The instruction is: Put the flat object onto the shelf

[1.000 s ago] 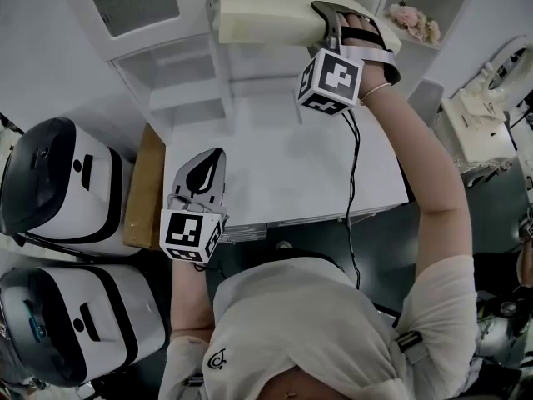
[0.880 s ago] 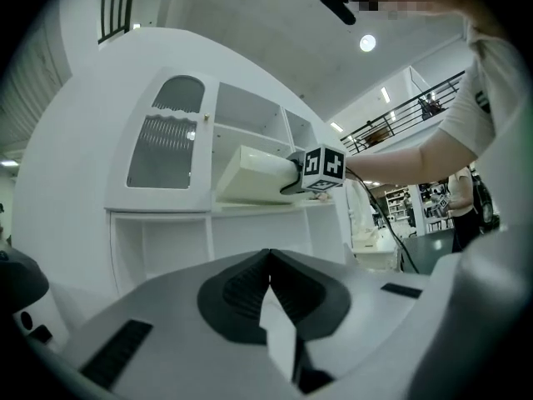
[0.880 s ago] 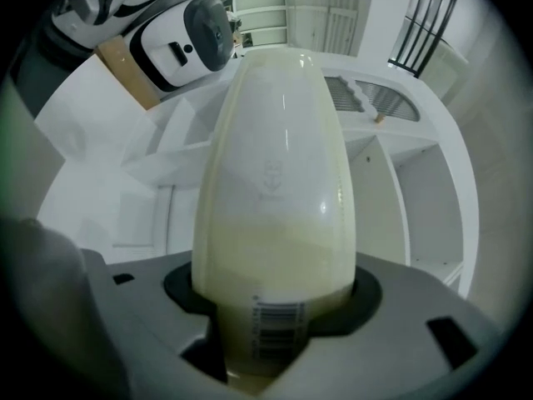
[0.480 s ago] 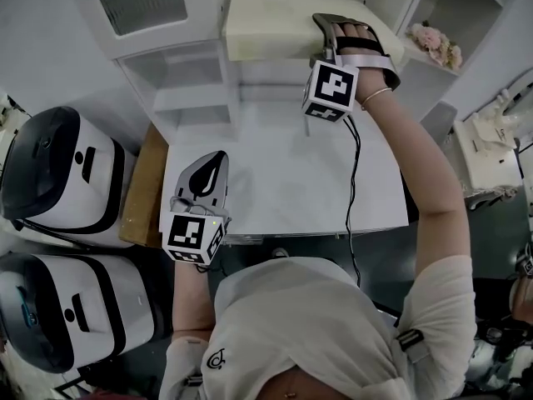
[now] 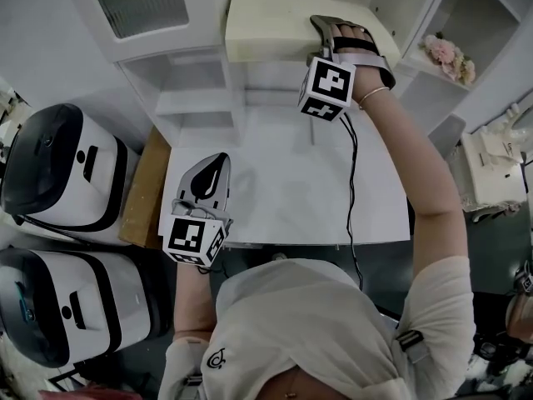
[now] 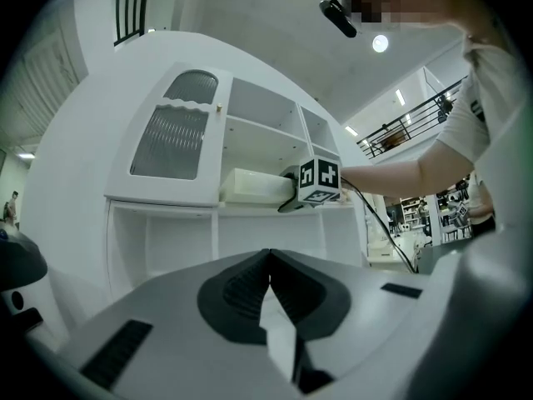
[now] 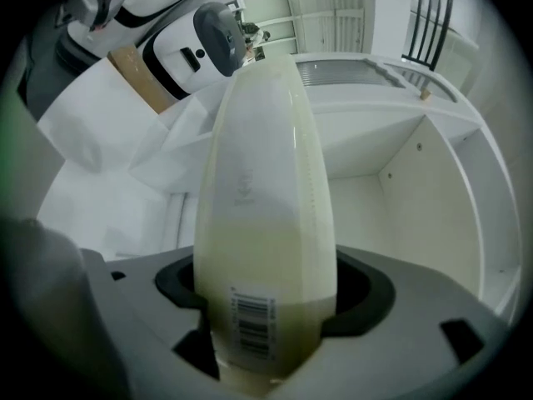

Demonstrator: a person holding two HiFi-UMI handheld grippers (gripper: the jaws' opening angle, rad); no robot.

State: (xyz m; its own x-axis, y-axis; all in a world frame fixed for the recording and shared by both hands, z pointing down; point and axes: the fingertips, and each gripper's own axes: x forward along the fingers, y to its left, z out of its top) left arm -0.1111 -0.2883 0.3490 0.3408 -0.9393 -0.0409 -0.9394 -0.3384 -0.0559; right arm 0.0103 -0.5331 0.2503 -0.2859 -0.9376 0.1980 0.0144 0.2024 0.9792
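Observation:
The flat object [image 5: 266, 23] is a cream slab with a barcode label at its near end [image 7: 250, 336]. It lies in the middle compartment of the white shelf unit [image 5: 279, 72]. My right gripper [image 5: 323, 28] is at its right end with its jaws opening. The slab [image 7: 266, 182] still stands between them, and a dark gap shows beside it at the lower left. My left gripper [image 5: 216, 161] hangs shut and empty above the table's front left. In the left gripper view the left gripper [image 6: 269, 261] faces the shelf unit, where the slab [image 6: 254, 186] lies.
A white table [image 5: 275, 182] stands below the shelf unit. Two white and black appliances [image 5: 58, 182] [image 5: 67, 315] sit at the left beside a brown board [image 5: 141, 186]. Pink flowers [image 5: 450, 57] fill a right compartment. A black cable [image 5: 354, 182] hangs from the right gripper.
The slab and my right gripper sit slightly deeper in the shelf compartment. The head view has shifted a little. The left gripper has hardly moved.

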